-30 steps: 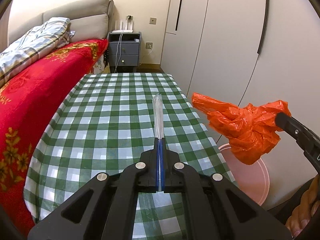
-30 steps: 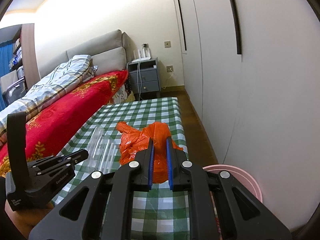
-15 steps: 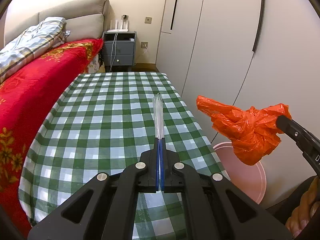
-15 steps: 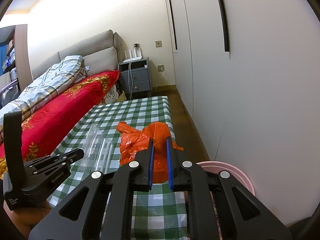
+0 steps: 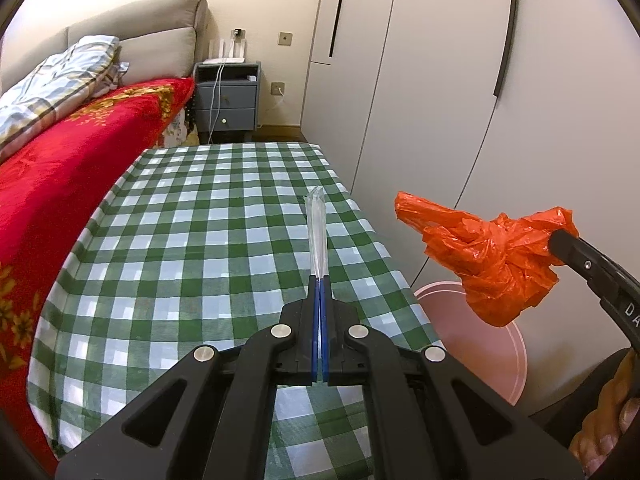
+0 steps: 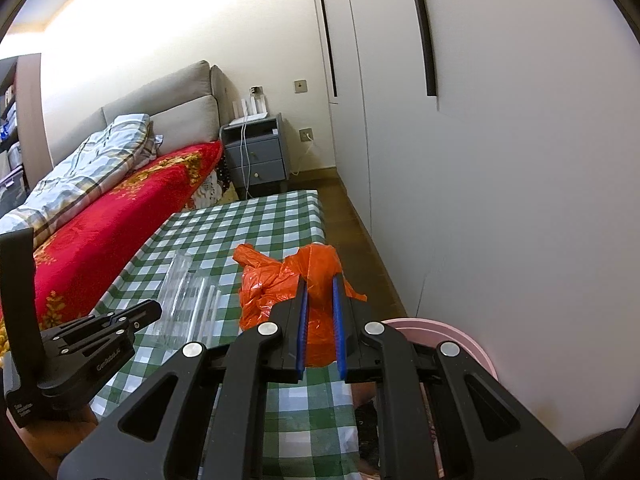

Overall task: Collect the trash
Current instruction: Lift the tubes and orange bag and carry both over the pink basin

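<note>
The left gripper (image 5: 319,280) is clamped flat on a clear plastic wrapper (image 5: 318,236), seen edge-on here above the checked table (image 5: 180,248); the right wrist view shows its broad crinkled face. The right gripper (image 6: 319,280) pinches an orange plastic bag (image 6: 280,280), which the left view shows hanging above a pink bin (image 5: 480,344) beside the table

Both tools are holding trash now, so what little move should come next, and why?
Probably carry the orange bag a bit further over the pink bin and let go. The right tool is shut on the bag, which hangs just above the bin beside the table. The left tool, shut on the clear wrapper, could follow.
</note>
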Demonstrator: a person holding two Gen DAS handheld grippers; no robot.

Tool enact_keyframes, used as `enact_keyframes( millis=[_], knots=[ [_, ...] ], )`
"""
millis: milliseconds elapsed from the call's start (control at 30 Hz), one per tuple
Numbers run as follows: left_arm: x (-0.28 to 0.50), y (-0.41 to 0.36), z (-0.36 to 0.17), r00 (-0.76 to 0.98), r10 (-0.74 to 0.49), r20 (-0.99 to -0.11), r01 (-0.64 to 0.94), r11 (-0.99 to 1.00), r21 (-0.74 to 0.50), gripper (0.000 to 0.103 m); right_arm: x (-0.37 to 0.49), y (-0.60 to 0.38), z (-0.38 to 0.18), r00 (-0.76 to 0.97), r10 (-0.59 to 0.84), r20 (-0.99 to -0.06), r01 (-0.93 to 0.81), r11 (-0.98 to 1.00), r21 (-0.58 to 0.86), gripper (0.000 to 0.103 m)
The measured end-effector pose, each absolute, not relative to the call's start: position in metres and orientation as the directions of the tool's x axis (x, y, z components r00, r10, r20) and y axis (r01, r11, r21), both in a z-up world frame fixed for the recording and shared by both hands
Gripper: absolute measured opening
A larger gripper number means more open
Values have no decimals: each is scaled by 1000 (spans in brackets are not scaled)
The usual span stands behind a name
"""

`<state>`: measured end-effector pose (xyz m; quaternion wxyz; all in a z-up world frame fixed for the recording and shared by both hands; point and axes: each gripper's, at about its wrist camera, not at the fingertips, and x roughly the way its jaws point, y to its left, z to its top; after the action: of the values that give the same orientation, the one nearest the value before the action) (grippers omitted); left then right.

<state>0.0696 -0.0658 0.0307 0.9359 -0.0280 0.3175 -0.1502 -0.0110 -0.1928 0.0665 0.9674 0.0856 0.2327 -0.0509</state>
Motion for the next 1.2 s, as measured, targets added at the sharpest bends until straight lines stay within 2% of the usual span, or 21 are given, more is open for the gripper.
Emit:
enact_keyframes(
  millis=[633,1200],
  knots=[
    [75,-104,26,711,-401,-577,367,913,-181,0,-11,-230,53,848,-181,-498,288,946,147,12],
    [90,-171,14,622,-521,-585,487,842,-232,0,-25,-275,37,778,-322,-539,465,873,149,12]
  ],
)
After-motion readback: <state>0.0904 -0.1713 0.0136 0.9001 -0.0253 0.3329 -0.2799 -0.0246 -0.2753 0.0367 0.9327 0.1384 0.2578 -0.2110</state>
